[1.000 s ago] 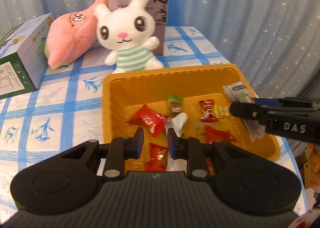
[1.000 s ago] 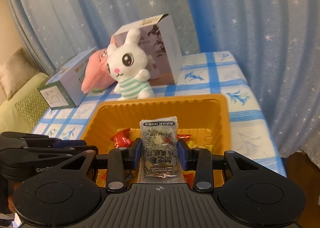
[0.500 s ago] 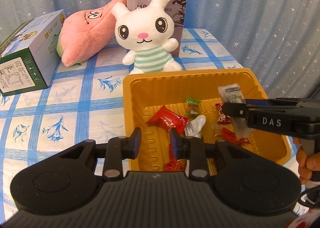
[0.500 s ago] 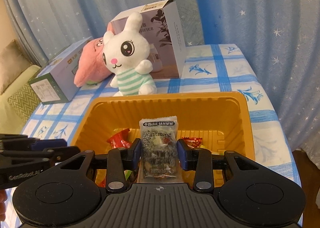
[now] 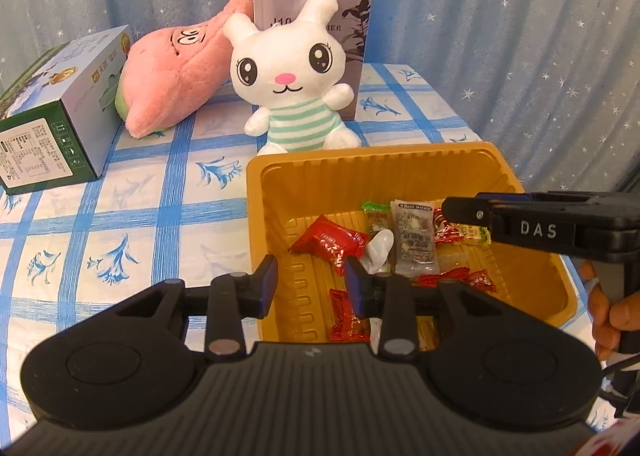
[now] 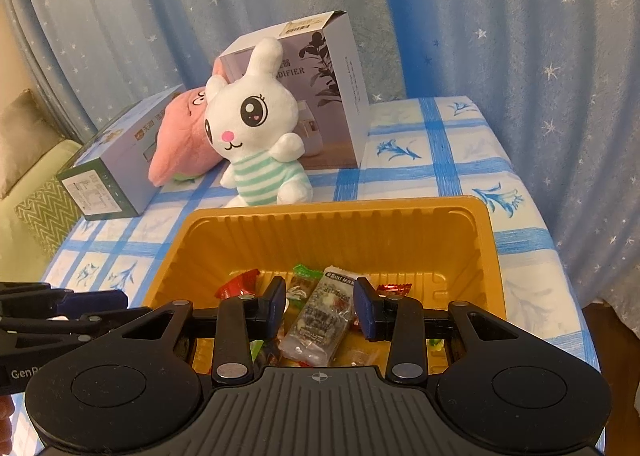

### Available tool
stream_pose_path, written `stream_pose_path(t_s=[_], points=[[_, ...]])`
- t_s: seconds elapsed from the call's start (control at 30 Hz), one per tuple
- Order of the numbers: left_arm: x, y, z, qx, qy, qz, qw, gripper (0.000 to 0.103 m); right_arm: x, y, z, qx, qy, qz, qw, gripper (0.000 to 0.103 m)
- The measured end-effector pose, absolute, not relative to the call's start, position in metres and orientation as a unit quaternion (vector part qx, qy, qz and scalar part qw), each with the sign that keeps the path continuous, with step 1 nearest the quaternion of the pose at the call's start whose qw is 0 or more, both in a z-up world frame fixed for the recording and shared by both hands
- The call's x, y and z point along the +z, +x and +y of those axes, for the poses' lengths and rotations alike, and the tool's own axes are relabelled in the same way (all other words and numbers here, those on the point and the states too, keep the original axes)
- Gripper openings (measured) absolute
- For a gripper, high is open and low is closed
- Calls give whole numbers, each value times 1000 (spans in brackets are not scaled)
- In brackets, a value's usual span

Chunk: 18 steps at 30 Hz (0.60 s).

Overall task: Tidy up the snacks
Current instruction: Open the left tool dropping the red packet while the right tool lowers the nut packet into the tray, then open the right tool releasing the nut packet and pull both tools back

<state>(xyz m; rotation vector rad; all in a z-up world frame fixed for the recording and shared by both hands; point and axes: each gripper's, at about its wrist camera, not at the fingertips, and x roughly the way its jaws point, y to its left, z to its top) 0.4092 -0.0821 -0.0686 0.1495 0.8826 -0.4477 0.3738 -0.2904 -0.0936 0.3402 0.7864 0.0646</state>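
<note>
While the left gripper (image 5: 311,284) hangs over the near left corner of the ribbed orange plastic tray (image 5: 360,153), its jaws are opening to a modest gap with nothing between them; only tray wall and floor show through. The right gripper (image 6: 320,304) reaches in over the tray's right side, its fingers a moderate gap apart. A person's hand (image 5: 608,312) is on its handle.

The clear rectangular snack packet with dark filling (image 5: 414,240) lies tilted on the tray floor, near the middle. From the right wrist it sits in line with that gripper's gap, but the pads do not press on it.

Around the packet:
- a red foil candy wrapper (image 5: 330,242) to its left
- a green-ended sweet (image 5: 376,211) behind
- more red wrappers near the front wall

The tray sits on a white tablecloth with blue checks (image 5: 120,215). Just behind its far rim:
- a white plush rabbit in a green-striped shirt (image 5: 296,71), sitting
- a pink plush toy (image 5: 176,67), lying beside the rabbit
- a grey upright carton (image 5: 348,15), behind the rabbit
- a green-and-white carton (image 5: 60,115), lying far left

A blue star-print curtain (image 5: 500,35) hangs behind.
</note>
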Motion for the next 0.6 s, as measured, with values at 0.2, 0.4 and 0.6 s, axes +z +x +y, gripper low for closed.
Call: stream_pose_path(t_s=[0.2,0.4,0.6], points=[[-64,405,-85,-216,71,417,880,33,-92,367,-291,35,167,382,908,38],[-57,397,-86,-216,70,410,883,35,-86,358,-293,37,168,378,910,38],[-46,384,-86,-213,63,404,888,44,-73,344,-295,42,171,372,912,38]])
